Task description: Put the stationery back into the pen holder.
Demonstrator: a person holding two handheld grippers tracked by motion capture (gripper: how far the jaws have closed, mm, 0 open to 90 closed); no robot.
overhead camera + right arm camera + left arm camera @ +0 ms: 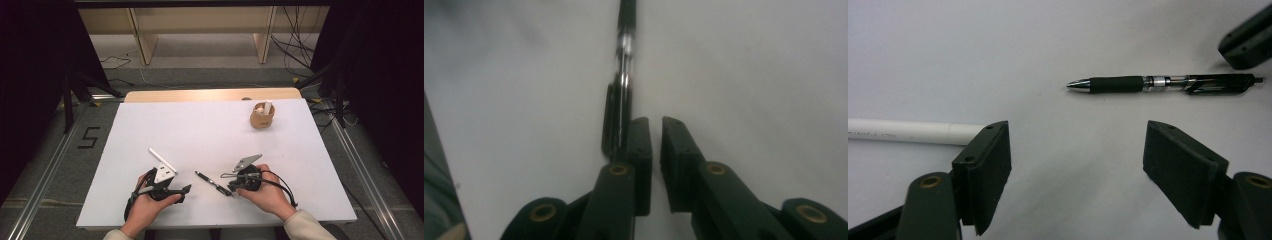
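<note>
**High view: black pen lying loose between the two claws**

High view has the black pen (213, 183) flat on the white desk (210, 130), close to the near edge, sitting right between the two hands. The left claw (186, 189) points toward it from the left, and the right claw (229, 187) has its tips just beside the pen's near end.

Left gripper view: jaws spread wide, nothing between them, so that one's released. The pen (1163, 83) lies crosswise a bit beyond the pads, silver tip to the left, rubber grip, clear middle section, clip end to the right. A white tube (913, 132) lies on the desk partly behind the left-hand jaw. One jaw of the other claw pokes in at the top right corner.

Right gripper view: the two jaws stand with only a thin slit between them, and that slit is bare. The pen (621, 85) runs away from the camera just outside the left-hand jaw, its clip end alongside it, so not grasped. Can't tell if it actually touches the jaw.

Over at the far right of the desk there's a small brown cup (262, 116) with something pale sticking out, well apart from everything else.
</note>
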